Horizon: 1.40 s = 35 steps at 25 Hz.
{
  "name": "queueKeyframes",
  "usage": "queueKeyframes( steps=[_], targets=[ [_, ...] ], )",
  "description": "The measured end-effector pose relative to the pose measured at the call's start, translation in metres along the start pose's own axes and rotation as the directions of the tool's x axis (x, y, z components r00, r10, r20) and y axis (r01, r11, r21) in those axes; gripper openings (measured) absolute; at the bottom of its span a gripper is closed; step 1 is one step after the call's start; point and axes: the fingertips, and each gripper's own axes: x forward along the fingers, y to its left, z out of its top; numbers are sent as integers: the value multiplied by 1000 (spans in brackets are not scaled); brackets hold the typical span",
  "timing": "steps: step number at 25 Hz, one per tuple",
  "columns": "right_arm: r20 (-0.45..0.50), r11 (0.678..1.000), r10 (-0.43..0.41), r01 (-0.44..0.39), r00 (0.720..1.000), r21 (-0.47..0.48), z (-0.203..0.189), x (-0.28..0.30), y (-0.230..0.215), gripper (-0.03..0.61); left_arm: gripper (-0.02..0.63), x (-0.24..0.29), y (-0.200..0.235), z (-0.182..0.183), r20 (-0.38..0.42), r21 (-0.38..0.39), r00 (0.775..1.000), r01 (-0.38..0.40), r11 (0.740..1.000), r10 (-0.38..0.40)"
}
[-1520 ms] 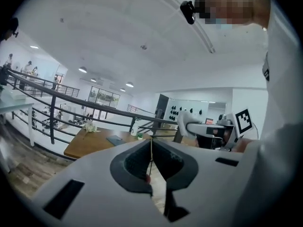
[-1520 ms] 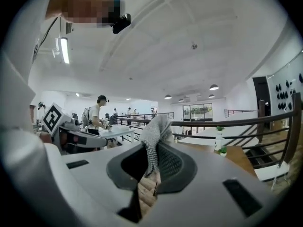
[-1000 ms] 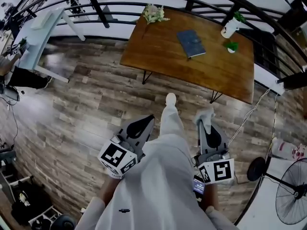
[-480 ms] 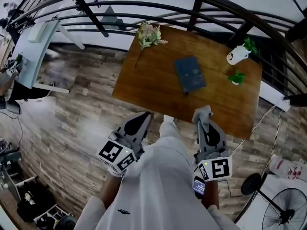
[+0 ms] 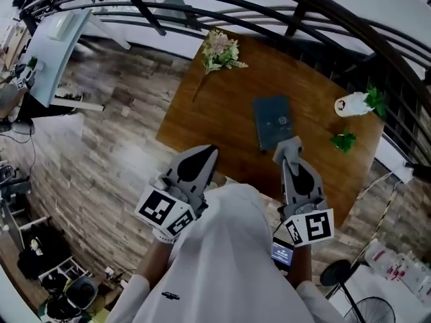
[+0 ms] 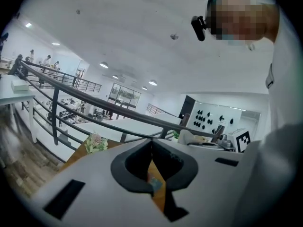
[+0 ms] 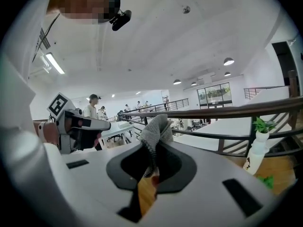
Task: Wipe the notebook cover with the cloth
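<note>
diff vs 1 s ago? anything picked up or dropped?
The person walked up to the table. In the head view the notebook now lies much nearer, and the right gripper shows just beside its near end. Nothing was taken or released: the cloth stays clamped in the right gripper, and the left gripper stays shut and empty. Notebook, flowers and vase kept their places.

Glossy wooden table, matt dark notebook, nubby grey cloth

I count one table, one notebook, one cloth, one bunch of flowers, one vase, one small plant, and two grippers: left gripper, right gripper.
</note>
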Motion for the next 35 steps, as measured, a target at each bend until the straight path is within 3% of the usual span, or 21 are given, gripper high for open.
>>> queueKeyframes(
  steps=[7,16,35],
  targets=[
    [-29,998,70,-70,997,7,5,37,2,34,19,4,25,1,2,-38,997,-73,997,73],
    [-100,995,38,-28,994,98,-12,69,-19,34,18,22,57,-20,-64,-132,992,-120,984,112],
    [-267,989,16,24,964,145,-105,128,-78,34,18,101,86,-96,-174,-237,984,-89,967,48]
  ],
)
